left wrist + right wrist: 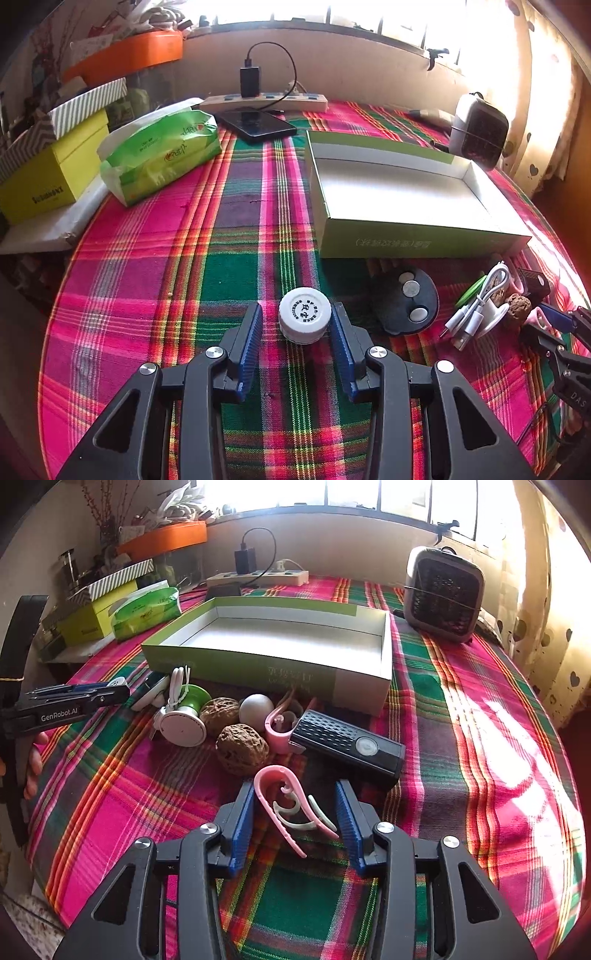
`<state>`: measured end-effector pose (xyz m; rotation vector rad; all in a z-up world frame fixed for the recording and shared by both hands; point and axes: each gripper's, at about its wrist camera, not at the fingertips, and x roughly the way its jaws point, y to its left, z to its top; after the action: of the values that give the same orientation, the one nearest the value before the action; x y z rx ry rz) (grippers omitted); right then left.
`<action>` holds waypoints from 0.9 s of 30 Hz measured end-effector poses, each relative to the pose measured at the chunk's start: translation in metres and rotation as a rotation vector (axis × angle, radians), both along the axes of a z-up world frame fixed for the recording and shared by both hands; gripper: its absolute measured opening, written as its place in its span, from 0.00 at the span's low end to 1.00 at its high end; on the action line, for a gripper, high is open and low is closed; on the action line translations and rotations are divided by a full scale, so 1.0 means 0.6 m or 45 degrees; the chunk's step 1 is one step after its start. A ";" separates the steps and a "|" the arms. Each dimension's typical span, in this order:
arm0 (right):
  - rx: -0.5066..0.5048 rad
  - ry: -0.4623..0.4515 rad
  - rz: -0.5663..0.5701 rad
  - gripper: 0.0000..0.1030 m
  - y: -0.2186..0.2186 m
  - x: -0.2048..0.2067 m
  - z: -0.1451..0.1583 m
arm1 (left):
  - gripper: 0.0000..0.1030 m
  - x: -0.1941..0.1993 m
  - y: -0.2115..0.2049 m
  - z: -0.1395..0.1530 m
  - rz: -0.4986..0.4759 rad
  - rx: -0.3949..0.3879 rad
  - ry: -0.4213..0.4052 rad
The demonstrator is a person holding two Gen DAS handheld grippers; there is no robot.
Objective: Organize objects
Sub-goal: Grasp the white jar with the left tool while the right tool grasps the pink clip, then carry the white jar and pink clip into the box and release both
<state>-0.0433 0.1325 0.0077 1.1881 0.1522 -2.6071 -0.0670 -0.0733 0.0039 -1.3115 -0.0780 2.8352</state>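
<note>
The left gripper (297, 323) stands wide around a white bottle cap (304, 319) on the plaid cloth (236, 236); its right pad touches the cap, the left pad stands apart. The right gripper (294, 812) is partly closed around a pink hair clip (291, 808), and neither pad presses on it. Near the clip lie a black box (347, 744) and 2 walnuts (242, 748). The open green tray (280, 664) sits behind them.

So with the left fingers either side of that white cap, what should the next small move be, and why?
Probably close the left gripper on the white bottle cap: the right finger looks against it, the left one stands off it, and the open box is empty.
</note>
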 end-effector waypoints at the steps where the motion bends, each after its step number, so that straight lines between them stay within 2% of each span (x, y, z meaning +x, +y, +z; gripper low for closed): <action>1: -0.006 0.001 -0.005 0.39 0.001 0.000 0.000 | 0.29 0.000 0.000 0.000 0.006 -0.004 0.002; 3: -0.013 0.001 -0.012 0.36 0.003 0.001 0.000 | 0.25 -0.001 -0.002 0.001 0.011 -0.005 0.002; 7: -0.023 -0.002 -0.017 0.24 0.005 0.000 0.001 | 0.24 -0.001 -0.002 0.002 0.010 0.015 0.002; 16: -0.048 -0.005 -0.010 0.24 0.000 -0.001 0.005 | 0.24 0.007 0.011 0.020 -0.035 0.025 0.032; 27: -0.146 0.024 0.012 0.24 -0.002 -0.025 0.056 | 0.24 -0.008 0.038 0.063 -0.109 0.040 0.083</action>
<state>-0.0581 0.1311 0.0415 1.1218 0.0121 -2.5812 -0.0721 -0.0506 0.0416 -1.1856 -0.0632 2.7900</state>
